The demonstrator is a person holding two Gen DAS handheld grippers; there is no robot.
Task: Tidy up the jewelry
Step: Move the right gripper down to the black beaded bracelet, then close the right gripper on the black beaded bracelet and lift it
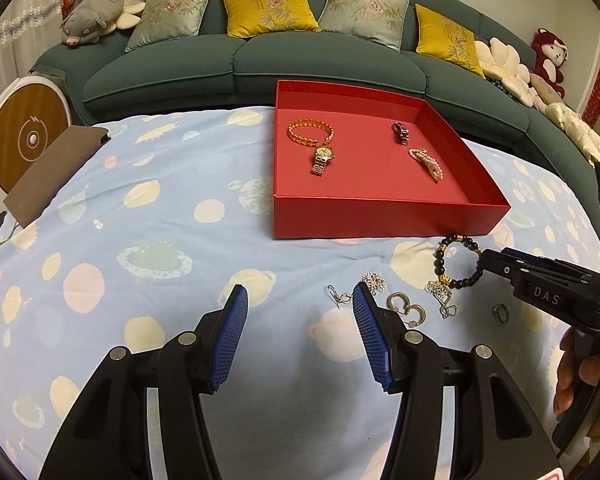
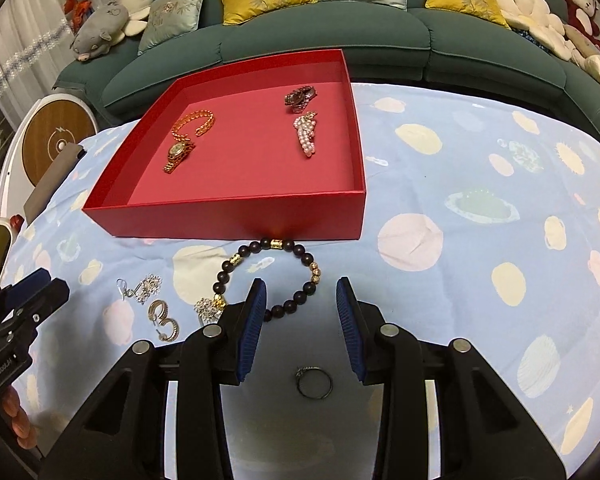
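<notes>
A red tray (image 1: pixel 380 222) (image 2: pixel 236 216) on the blue cloth holds a gold bracelet (image 1: pixel 310 132), a gold watch (image 1: pixel 323 160), a dark clip (image 1: pixel 401 133) and a pearl clip (image 1: pixel 426 162). In front of it lie a dark bead bracelet (image 2: pixel 272 276) (image 1: pixel 458 262), silver flower earrings (image 2: pixel 142 286), gold hoop earrings (image 2: pixel 164 318) and a thin ring (image 2: pixel 314 382). My right gripper (image 2: pixel 302 292) is open, its left finger by the bead bracelet, the ring below between its fingers. My left gripper (image 1: pixel 300 300) is open and empty, beside the earrings (image 1: pixel 374 282).
A green sofa (image 1: pixel 260 68) with cushions stands behind the table. A brown pouch (image 1: pixel 56 172) lies at the cloth's left edge, next to a round wooden-faced device (image 1: pixel 30 140). Plush toys sit at both sofa ends.
</notes>
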